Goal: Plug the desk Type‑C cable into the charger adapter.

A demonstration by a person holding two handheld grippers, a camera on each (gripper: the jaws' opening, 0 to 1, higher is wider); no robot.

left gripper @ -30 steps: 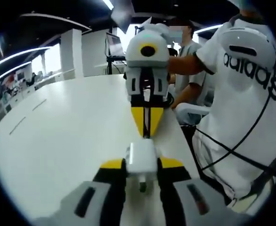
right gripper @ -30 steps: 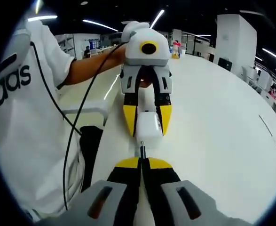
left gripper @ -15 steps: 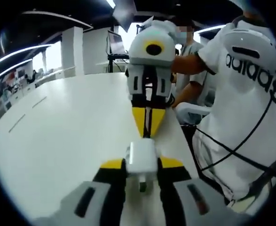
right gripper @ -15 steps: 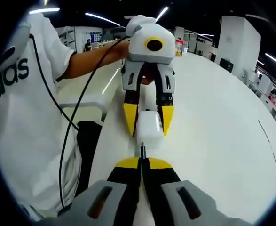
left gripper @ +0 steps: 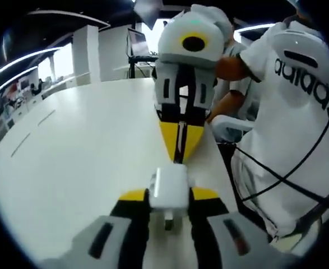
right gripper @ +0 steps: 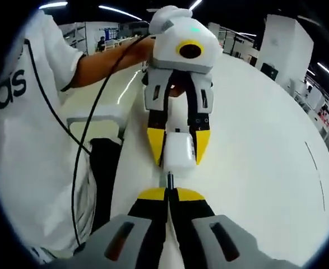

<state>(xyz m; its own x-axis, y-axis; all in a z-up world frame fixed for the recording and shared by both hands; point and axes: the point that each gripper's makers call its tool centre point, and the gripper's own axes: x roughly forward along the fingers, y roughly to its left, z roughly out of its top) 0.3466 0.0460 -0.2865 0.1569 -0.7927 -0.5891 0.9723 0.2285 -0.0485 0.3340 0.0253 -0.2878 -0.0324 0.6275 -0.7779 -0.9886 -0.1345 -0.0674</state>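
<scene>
My left gripper (left gripper: 168, 197) is shut on the white charger adapter (left gripper: 168, 188), whose port face points away from me. In the right gripper view the same adapter (right gripper: 178, 152) sits between the left gripper's yellow fingertips (right gripper: 155, 144). My right gripper (right gripper: 168, 194) is shut on the Type-C plug (right gripper: 168, 180). The plug's metal tip reaches the adapter's near face; whether it has entered is hidden. In the left gripper view the right gripper (left gripper: 179, 148) points at the adapter from straight ahead, jaws together, tips almost touching it.
Both grippers hover over a long white table (left gripper: 80, 151), near its edge. A person in a white shirt (right gripper: 24, 168) stands at that edge, black cable (right gripper: 77, 168) hanging in front. A white chair arm (right gripper: 97, 124) is beside them.
The two grippers have closed in on each other. The gap between plug tip and adapter has shrunk to nearly nothing, and each opposite gripper looms larger.
</scene>
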